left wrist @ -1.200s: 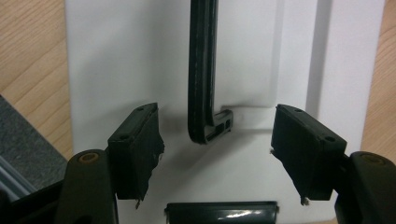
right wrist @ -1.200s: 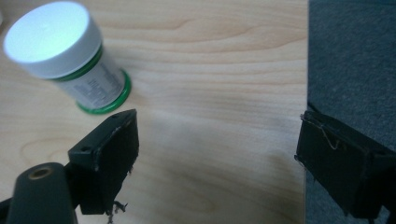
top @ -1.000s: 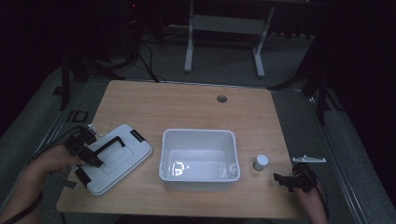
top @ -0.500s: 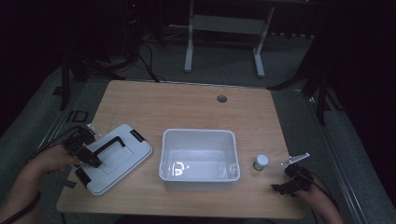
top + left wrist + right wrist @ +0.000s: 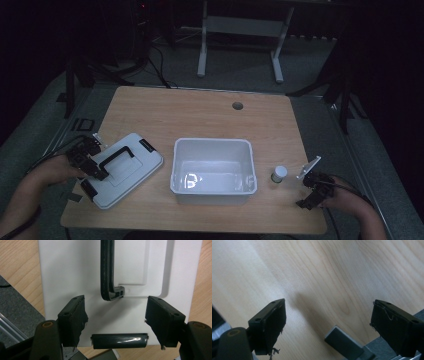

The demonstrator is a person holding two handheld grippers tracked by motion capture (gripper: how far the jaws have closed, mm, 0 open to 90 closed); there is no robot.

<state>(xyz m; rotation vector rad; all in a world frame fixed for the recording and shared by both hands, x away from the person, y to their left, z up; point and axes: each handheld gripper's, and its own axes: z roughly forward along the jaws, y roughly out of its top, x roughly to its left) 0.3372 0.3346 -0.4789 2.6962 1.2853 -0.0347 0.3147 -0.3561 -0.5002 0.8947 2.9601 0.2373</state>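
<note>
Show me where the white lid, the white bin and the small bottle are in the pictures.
white lid (image 5: 131,172), high view, on its flat top beside the black handle.
white bin (image 5: 212,143), high view, on its far rim.
small bottle (image 5: 279,173), high view, on its white cap.

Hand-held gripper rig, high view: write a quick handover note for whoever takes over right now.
Left hand-held gripper: jaws open, poised over the near end of the white lid, its black end latch between them; no grip.
Right hand-held gripper: open and empty, over bare table at the near right edge.
White bin: mid-table, uncovered, looks empty. Lid lies flat to its left, black handle up. Small white-capped bottle stands right of the bin.
Done: nothing placed yet.
Left, probably: bottle into bin, lid on.
</note>
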